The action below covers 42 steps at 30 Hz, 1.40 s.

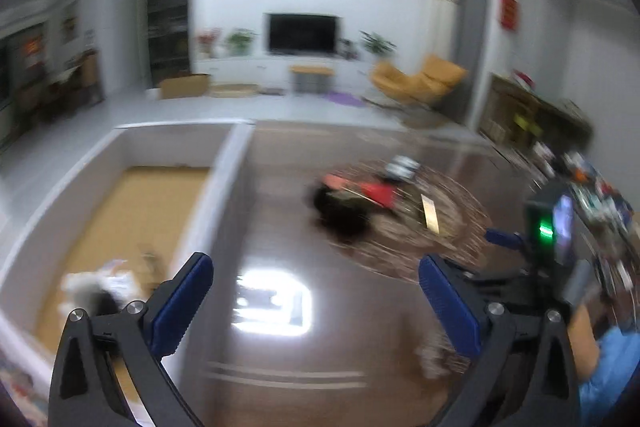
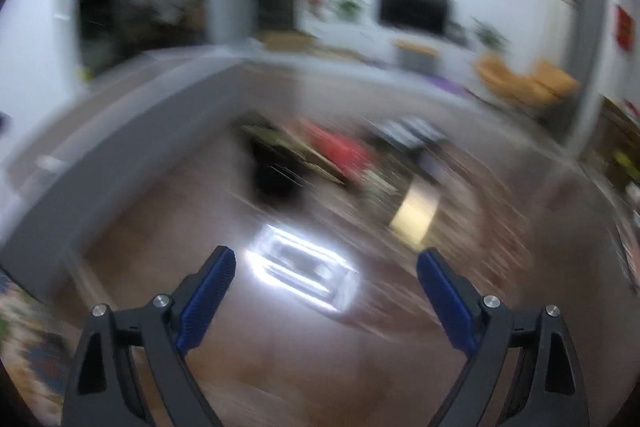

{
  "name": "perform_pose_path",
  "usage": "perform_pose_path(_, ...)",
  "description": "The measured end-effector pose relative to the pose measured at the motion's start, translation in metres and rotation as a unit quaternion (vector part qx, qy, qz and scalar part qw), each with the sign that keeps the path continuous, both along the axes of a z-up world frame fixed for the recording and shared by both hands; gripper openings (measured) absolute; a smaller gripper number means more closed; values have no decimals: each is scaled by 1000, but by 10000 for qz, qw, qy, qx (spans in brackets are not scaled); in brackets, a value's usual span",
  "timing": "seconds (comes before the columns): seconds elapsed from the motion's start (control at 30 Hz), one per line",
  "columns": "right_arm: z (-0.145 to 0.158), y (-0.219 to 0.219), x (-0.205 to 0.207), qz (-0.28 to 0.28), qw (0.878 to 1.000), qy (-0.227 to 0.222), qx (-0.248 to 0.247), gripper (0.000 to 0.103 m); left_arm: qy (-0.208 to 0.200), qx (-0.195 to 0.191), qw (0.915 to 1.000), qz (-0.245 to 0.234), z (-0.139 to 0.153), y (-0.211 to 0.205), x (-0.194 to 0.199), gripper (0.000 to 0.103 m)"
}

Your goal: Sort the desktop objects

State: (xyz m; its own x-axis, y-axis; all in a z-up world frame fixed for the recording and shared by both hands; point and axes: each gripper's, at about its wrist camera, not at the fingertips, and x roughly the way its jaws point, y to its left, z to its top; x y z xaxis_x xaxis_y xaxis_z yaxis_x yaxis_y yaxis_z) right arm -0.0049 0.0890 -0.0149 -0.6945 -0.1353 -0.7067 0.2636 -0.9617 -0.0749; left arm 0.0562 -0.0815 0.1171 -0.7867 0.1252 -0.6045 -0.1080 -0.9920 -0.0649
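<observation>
**Both grippers spread wide above a blurred pile on the brown worktop**

Left wrist view: the left gripper (image 1: 316, 301) hangs over the glossy brown worktop (image 1: 280, 355) with its two blue-padded fingers (image 1: 182, 301) spread wide and nothing between them; only a bright reflected patch of light lies in the gap. The pile of desktop objects (image 1: 360, 199) sits on a round woven mat (image 1: 432, 243) well ahead of the fingers and a little to the right, towards the worktop's far side. Blur keeps the count rough: one black item, one red, one pale card and one striped piece can be made out. Along the worktop's left edge stands one white-walled box (image 1: 224, 195) with a tan floor, holding a whitish, blurred clump near its close end. The right gripper (image 1: 504, 239) shows at the right edge of this view, beside a blue sleeve (image 1: 612, 367).

Right wrist view: heavily smeared. The right gripper (image 2: 326, 289) also has its two fingers (image 2: 208, 299) wide apart and empty. The same pile (image 2: 340, 151) lies well beyond the fingertips, near the middle of the worktop (image 2: 280, 367), with the box wall (image 2: 132, 131) running along the left.
</observation>
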Motion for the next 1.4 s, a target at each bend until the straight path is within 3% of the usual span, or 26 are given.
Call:
perform_pose_path(0.1, -33, 60, -8, -662, 9962, -564, -61, 93, -402, -105, 9988, -266, -38, 47, -22, 103)
perform_pose_path(0.17, -44, 83, -9, -946, 9930, -697, -124, 93, -711, -191, 9967, -341, -69, 73, -48, 103)
perform_pose_path(0.3, -53, 106, -6, -1114, 9907, -735, -265, 94, -1078, -466, 9928, -232, -117, 93, -84, 103)
perform_pose_path(0.47, -55, 103, -12, -1141, 9901, -794, -209, 99, -1332, -507, 9896, -179, -145, 104, -113, 103)
perform_pose_path(0.6, -61, 101, -14, -1197, 9891, -839, -201, 103, -1481, -297, 9883, -227, -150, 100, -119, 103)
perform_pose_path(0.73, -61, 101, -13, -1198, 9891, -836, -194, 103, -1495, -540, 9868, -318, -154, 108, -118, 103)
perform_pose_path(1.4, -61, 101, -13, -1196, 9891, -836, -195, 103, -1481, -523, 9872, -279, -155, 108, -115, 103)
